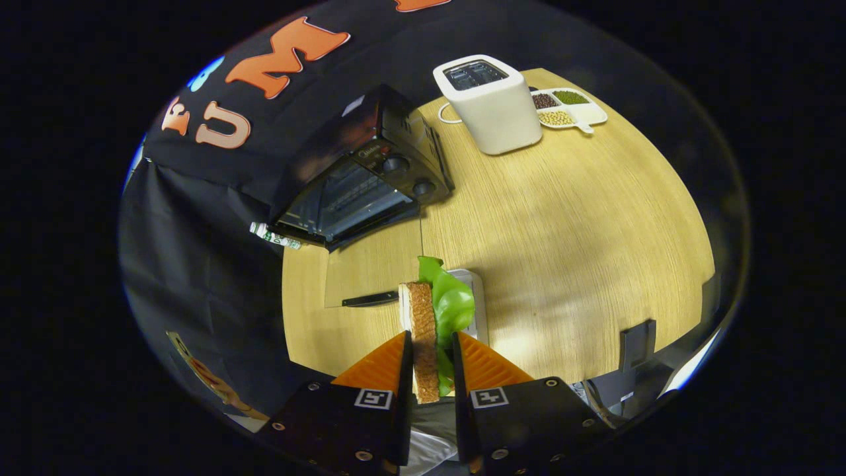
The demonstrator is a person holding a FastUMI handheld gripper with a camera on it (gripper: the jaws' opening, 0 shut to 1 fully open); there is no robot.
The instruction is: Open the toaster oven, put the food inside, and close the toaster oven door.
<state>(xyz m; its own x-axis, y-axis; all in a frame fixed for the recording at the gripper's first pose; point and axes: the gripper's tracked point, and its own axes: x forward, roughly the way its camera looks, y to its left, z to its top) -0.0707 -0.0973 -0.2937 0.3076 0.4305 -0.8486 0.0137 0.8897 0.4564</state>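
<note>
My gripper [433,338] is shut on a sandwich [423,330], a brown bread slice with green lettuce [453,301] held upright between both fingers, above the wooden table [568,238]. Beyond the fingers and a little to the left stands the black toaster oven [383,155]. Its glass door [370,264] is open and folded down flat toward me, with the dark handle [370,299] at its near edge. The wire rack inside [344,201] is visible. A small white tray [479,297] lies on the table just behind the sandwich.
A white slot toaster [492,102] stands at the far side of the table, with a white divided dish of beans [570,109] beside it. A small green-and-white packet [274,236] lies left of the oven. A dark bracket [638,344] sits at the table's near right edge.
</note>
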